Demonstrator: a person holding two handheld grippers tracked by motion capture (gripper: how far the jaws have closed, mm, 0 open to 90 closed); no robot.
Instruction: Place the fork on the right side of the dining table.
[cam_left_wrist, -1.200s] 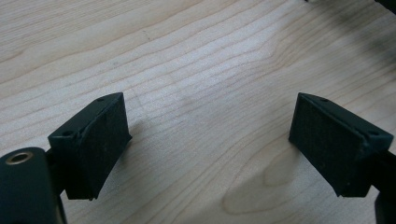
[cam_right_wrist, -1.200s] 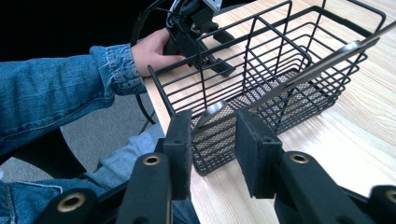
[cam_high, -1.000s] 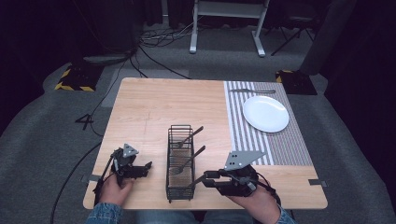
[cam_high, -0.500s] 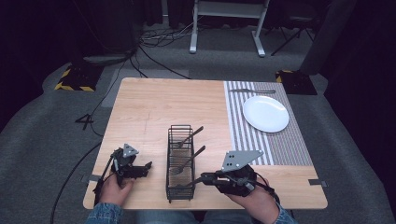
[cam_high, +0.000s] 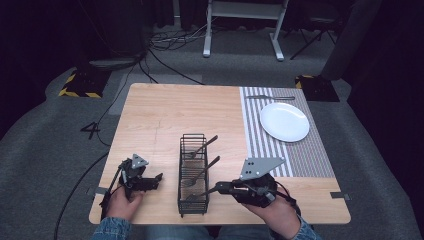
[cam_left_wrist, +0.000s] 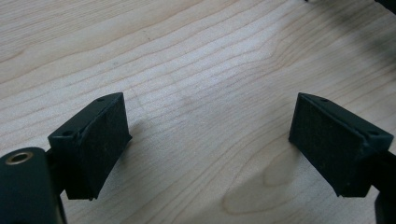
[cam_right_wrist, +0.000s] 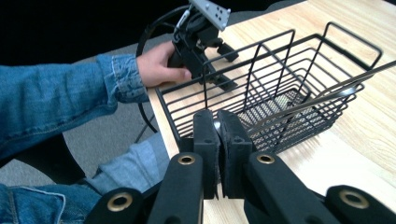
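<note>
A black wire basket (cam_high: 193, 135) stands near the table's front middle and holds three metal utensils. My right gripper (cam_high: 216, 189) reaches in from the right at the basket's near end. It is shut on the handle of the nearest utensil (cam_high: 194, 198). In the right gripper view the pads (cam_right_wrist: 205, 135) are pressed together with a silver sliver between them, and another utensil (cam_right_wrist: 322, 93) leans across the basket (cam_right_wrist: 275, 60). My left gripper (cam_high: 159, 179) rests left of the basket, open, with only bare wood between its jaws (cam_left_wrist: 208, 140).
A white plate (cam_high: 284, 121) lies on a striped mat (cam_high: 305, 157) at the far right, with a utensil (cam_high: 270, 97) above it. The person's left hand and denim sleeve (cam_right_wrist: 116, 79) are at the table's front edge. Tape tabs mark both front corners.
The right gripper's jaws have come together on the nearest utensil's handle at the basket's near end. The left gripper has stayed where it was.
</note>
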